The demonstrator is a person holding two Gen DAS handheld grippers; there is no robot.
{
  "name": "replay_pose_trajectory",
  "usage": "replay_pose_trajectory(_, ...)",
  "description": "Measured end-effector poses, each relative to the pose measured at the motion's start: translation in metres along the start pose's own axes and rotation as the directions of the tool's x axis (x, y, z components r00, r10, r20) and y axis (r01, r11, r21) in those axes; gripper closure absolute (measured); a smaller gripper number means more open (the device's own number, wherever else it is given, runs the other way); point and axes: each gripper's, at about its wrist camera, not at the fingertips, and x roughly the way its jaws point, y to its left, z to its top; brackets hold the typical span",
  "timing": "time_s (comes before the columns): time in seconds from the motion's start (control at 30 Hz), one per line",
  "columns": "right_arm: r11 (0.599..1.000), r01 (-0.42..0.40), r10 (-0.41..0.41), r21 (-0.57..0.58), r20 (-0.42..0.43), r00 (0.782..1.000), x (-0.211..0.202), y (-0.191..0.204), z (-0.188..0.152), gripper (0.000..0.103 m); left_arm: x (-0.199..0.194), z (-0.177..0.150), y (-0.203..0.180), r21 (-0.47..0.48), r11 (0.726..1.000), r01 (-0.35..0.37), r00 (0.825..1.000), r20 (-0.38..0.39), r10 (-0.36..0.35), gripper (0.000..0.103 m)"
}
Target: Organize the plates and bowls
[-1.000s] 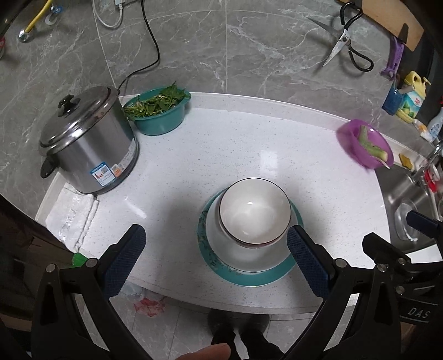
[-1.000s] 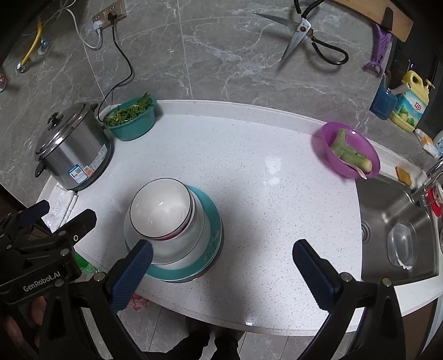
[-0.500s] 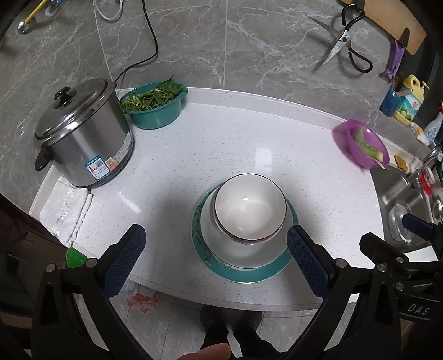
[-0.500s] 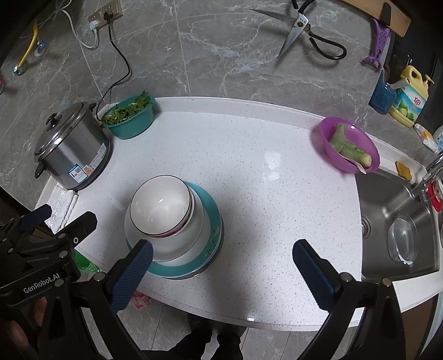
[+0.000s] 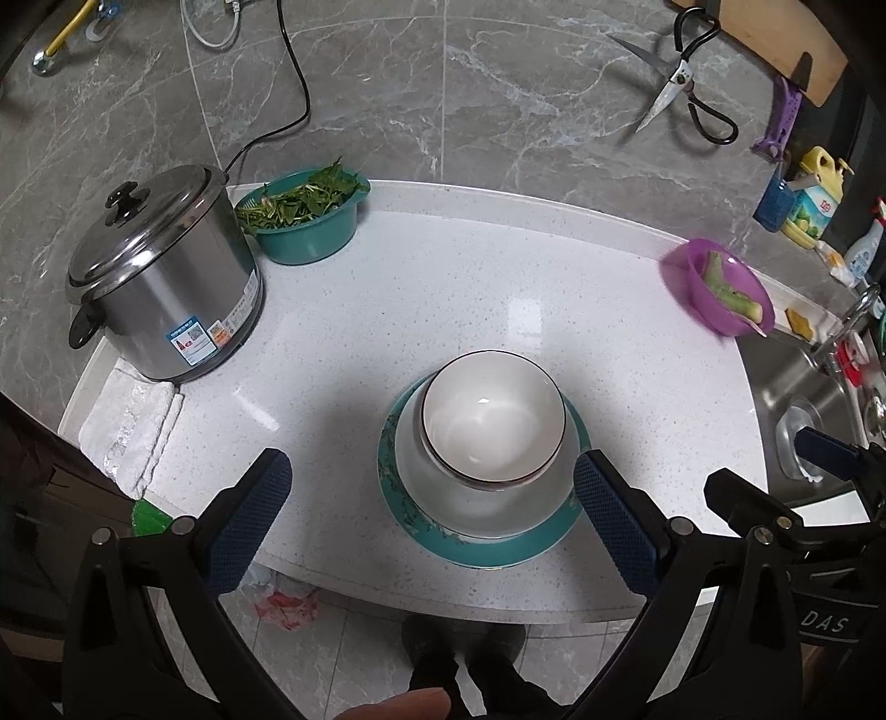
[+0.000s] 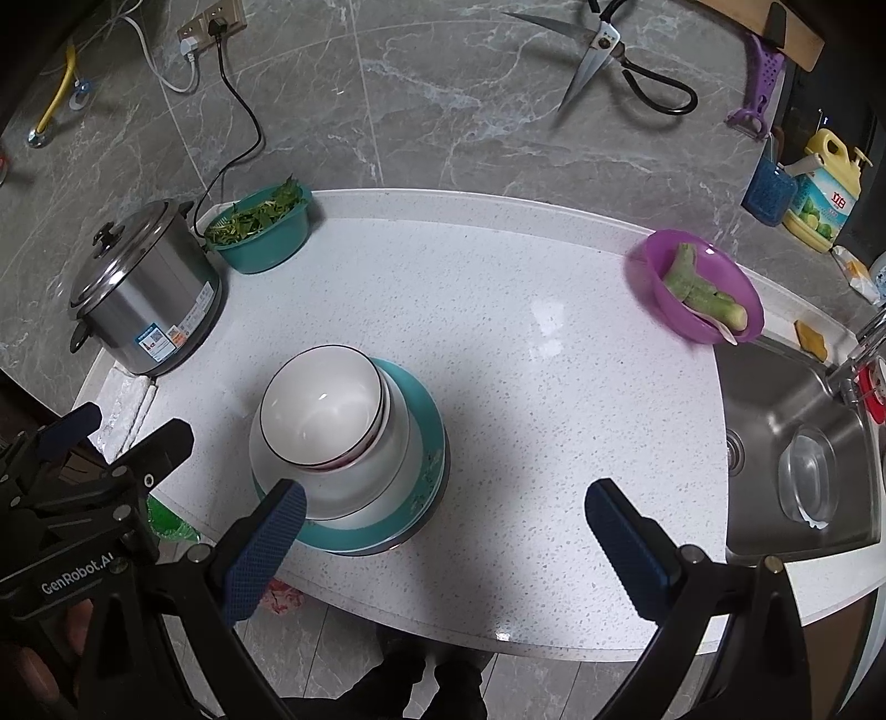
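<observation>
A stack of dishes stands near the front edge of the white counter: a dark-rimmed white bowl (image 5: pixel 493 415) (image 6: pixel 321 404) nested on top of a larger white bowl (image 5: pixel 482 498) (image 6: pixel 365 471), on a teal plate (image 5: pixel 498 545) (image 6: pixel 421 415). My left gripper (image 5: pixel 432 515) hangs open above and in front of the stack, which lies between its fingers in the view. My right gripper (image 6: pixel 443 531) is open too, to the right of the stack, its left fingertip (image 6: pixel 271 531) over the plate's front edge. Neither holds anything.
A steel rice cooker (image 5: pixel 160 277) and a teal basin of greens (image 5: pixel 304 221) stand at the back left, a folded white cloth (image 5: pixel 130 426) at the left edge. A purple bowl of vegetable pieces (image 6: pixel 698 288) sits by the sink (image 6: pixel 797 437). Scissors (image 6: pixel 609 50) hang on the wall.
Both grippers have drawn back and up from the counter, so the stack looks slightly smaller. The dishes have not moved and both grippers stay open.
</observation>
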Motion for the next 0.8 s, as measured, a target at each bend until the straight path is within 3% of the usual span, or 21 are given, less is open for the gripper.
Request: replay_pose_trajectory(0.8, 1.000, 0.000, 0.000, 0.000, -0.002, 1.000, 0.0001, 0.0002, -0.0021, 0.000, -0.0017, -0.0038, -0.0006, -0.010, 1.000, -0.021, 1.000, -0.010, 0.021, 0.000)
